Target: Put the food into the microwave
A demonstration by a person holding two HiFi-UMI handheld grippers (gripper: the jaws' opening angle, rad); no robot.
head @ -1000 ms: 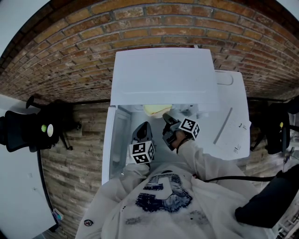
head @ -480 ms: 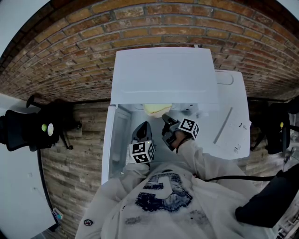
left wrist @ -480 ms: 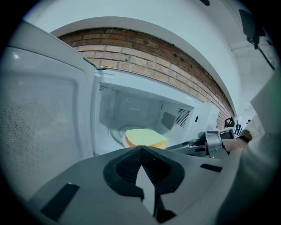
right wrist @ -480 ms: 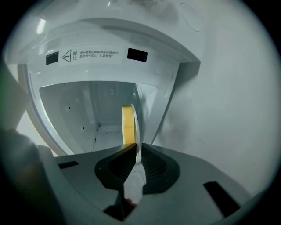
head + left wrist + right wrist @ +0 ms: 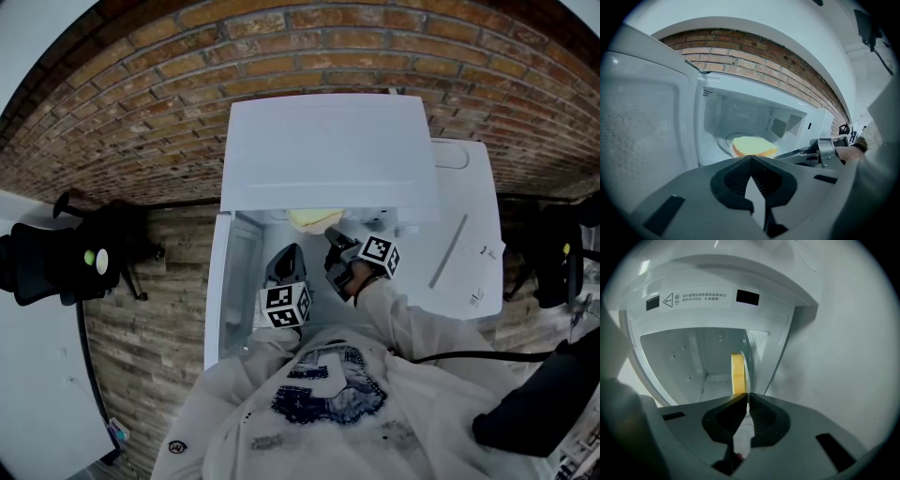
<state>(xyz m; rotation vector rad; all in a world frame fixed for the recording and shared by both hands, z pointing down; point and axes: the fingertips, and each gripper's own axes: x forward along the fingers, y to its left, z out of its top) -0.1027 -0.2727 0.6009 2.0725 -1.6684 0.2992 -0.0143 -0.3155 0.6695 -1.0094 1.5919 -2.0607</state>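
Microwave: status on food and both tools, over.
Left tool shut, empty. Right tool shut on plate rim. Food on plate, inside microwave, door open. Nothing in the way.

1. Blocked on the left by the open door (image 5: 647, 131).
2. Free inside the microwave (image 5: 328, 150) above the food (image 5: 752, 146) and behind it.
3. Narrowed on the right by the right hand-held gripper (image 5: 747, 397), clamped on the plate (image 5: 746, 371) rim.
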